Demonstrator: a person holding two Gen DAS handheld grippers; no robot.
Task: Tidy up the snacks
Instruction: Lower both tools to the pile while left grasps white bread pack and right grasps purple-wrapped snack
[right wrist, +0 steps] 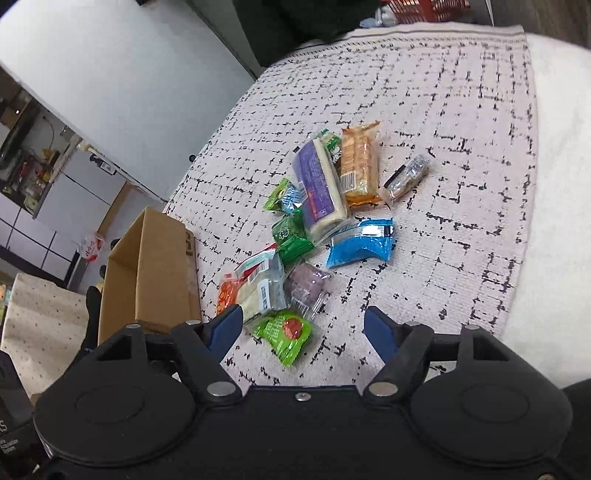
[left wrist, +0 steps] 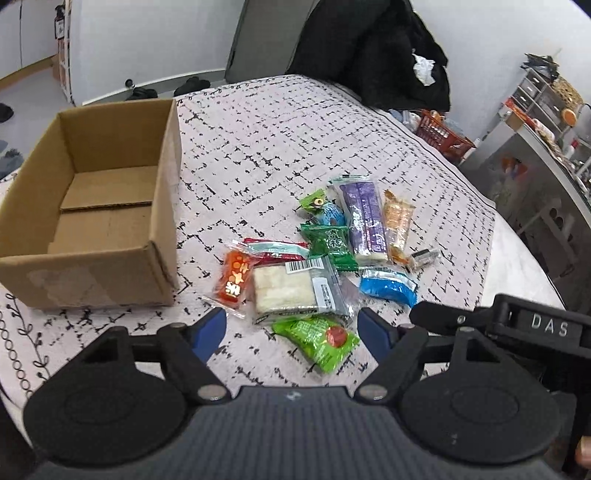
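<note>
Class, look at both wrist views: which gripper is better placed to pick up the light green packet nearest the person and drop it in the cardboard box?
Probably the left gripper. The light green packet lies between its open blue fingers, and the cardboard box sits on its side. From the right gripper the packet lies off-centre.

A tablecloth [left wrist: 280, 122] of pale weave with broken black grid marks is spread over the table, beyond which white walls [left wrist: 147, 33] are seen. At the far right a metal shelving unit [left wrist: 546, 107] (crowded with small items) is placed, with a red basket [left wrist: 443, 134] near it; dark clothing [left wrist: 373, 48] is heaped at the far edge.
</note>
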